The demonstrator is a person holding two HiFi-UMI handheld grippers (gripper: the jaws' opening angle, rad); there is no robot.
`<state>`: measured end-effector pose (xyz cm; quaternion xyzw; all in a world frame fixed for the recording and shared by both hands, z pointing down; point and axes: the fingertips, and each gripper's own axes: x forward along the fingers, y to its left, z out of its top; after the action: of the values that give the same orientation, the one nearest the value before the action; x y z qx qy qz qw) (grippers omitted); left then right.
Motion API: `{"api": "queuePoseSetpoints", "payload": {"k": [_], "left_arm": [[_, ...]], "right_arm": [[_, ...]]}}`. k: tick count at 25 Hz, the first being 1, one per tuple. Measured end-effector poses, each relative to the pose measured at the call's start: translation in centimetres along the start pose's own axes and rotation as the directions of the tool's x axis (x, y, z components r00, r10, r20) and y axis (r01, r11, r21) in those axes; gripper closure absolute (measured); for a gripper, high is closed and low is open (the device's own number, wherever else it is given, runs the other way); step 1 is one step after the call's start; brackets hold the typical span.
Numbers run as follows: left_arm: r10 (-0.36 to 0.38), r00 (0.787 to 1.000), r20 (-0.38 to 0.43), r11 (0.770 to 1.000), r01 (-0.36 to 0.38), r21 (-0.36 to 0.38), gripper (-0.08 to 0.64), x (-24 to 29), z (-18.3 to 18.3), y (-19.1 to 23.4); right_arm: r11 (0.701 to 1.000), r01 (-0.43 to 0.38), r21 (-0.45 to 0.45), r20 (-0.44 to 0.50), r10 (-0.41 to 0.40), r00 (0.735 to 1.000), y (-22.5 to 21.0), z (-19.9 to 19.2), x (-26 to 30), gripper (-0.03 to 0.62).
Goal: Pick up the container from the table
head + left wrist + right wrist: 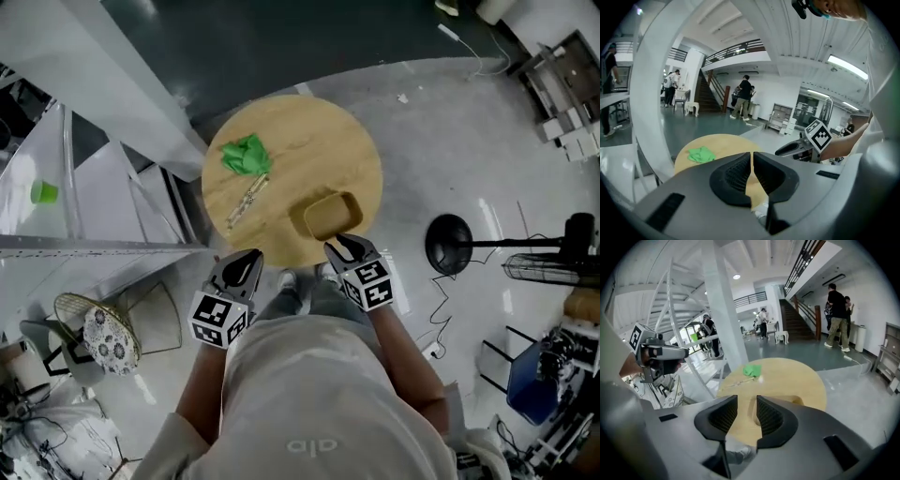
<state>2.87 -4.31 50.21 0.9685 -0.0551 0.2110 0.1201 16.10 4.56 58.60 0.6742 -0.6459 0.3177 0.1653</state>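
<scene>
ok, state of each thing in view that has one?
left tongs: shut, nothing held.
right tongs: open, nothing gripped; container just ahead.
container: upright on the table, open-topped, looks empty.
green cloth: crumpled, lying on the table.
thin stick: lying flat beside the cloth.

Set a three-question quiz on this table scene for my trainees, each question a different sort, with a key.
1. True or false: the green cloth lies apart from the container.
2. Whose jaws stand apart? A) left tool B) right tool C) neither
3. Fill in: the top of the wooden table is ___ in shape.
Key: 1 true; 2 B; 3 round.
</scene>
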Motion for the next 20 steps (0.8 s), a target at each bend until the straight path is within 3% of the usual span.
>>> {"api": "queuePoseSetpoints", "payload": {"k": [3,7,13,20], "left_arm": [[0.11,0.994,-0.008,0.991,-0.11,-0.07,0.541,-1.2,-0.8,0.8],[0.229,0.973,-0.016,0.964,-0.229,-0.138,0.541,-2.7,-2.1,1.8],[0.385,0.922,-0.039,0.892,-0.382,-0.242,0.541,-5.9,-4.3,1.6],[0.498,0.865,-0.061,0.815,-0.491,-0.309,0.541,-9.0,-6.4,1.4]], "right_arm": [[0.996,-0.073,-0.047,-0.09,0.069,0.994,-0.4,-0.8,3.0,0.435],[0.986,-0.129,-0.103,-0.2,0.106,0.974,-0.9,-2.1,6.9,0.43],[0.972,-0.192,-0.136,-0.344,0.135,0.929,-1.0,-4.7,11.6,0.422],[0.977,-0.18,-0.115,-0.425,0.116,0.898,-0.8,-6.3,15.4,0.399]]}}
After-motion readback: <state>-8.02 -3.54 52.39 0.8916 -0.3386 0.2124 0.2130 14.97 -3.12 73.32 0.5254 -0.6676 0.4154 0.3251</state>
